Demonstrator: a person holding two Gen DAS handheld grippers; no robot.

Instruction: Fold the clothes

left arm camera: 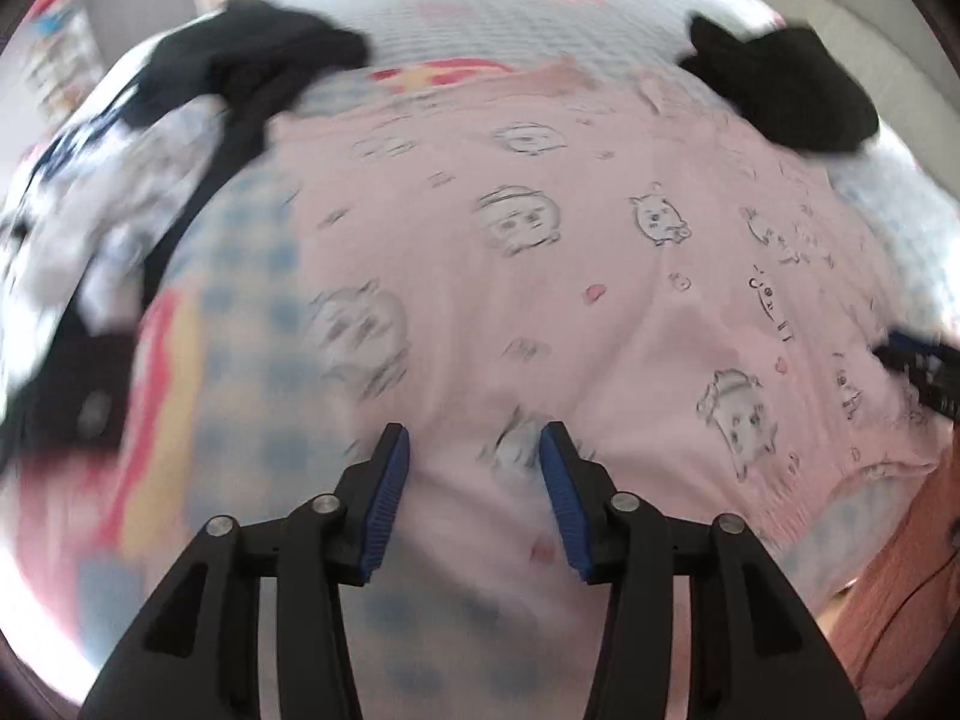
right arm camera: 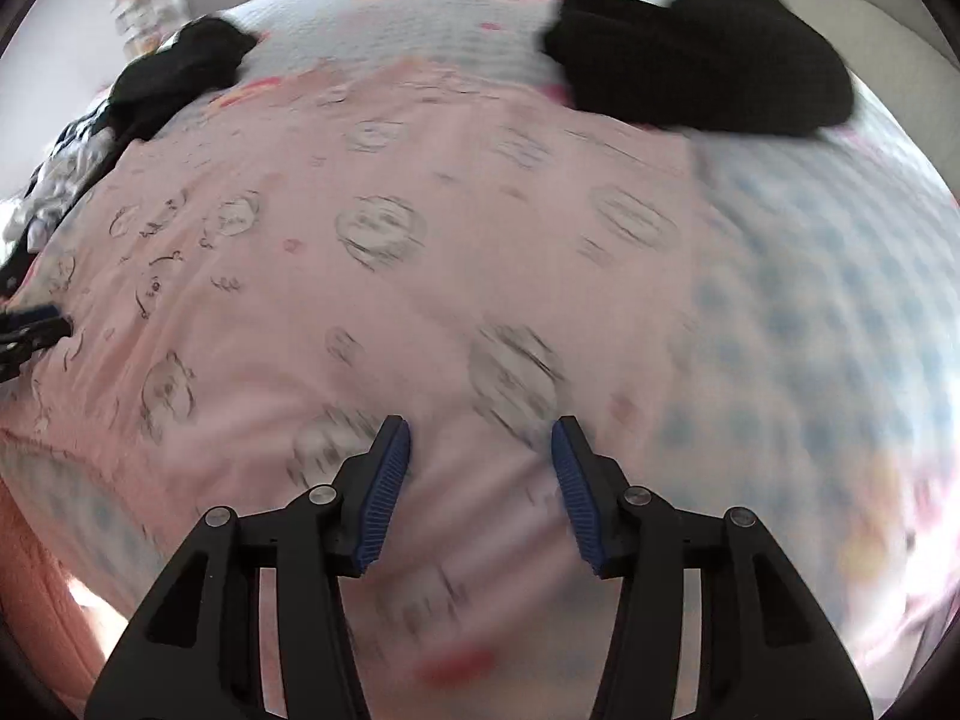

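We see a pink cotton garment printed with cartoon animals [left arm camera: 540, 276] spread flat across the near half of the blue-checked bedspread [left arm camera: 246, 324], its hem close to the bed's near edge. Open bedspread lies toward the far edge and the right side. A folded black garment [right arm camera: 702, 66] sits at the far right corner; a dark crumpled pile [left arm camera: 240, 72] crowds the far left. Our left gripper [left arm camera: 474, 450] hangs over the pink cloth, jaws parted and empty. Our right gripper [right arm camera: 480, 450] does likewise, parted, gripping nothing.
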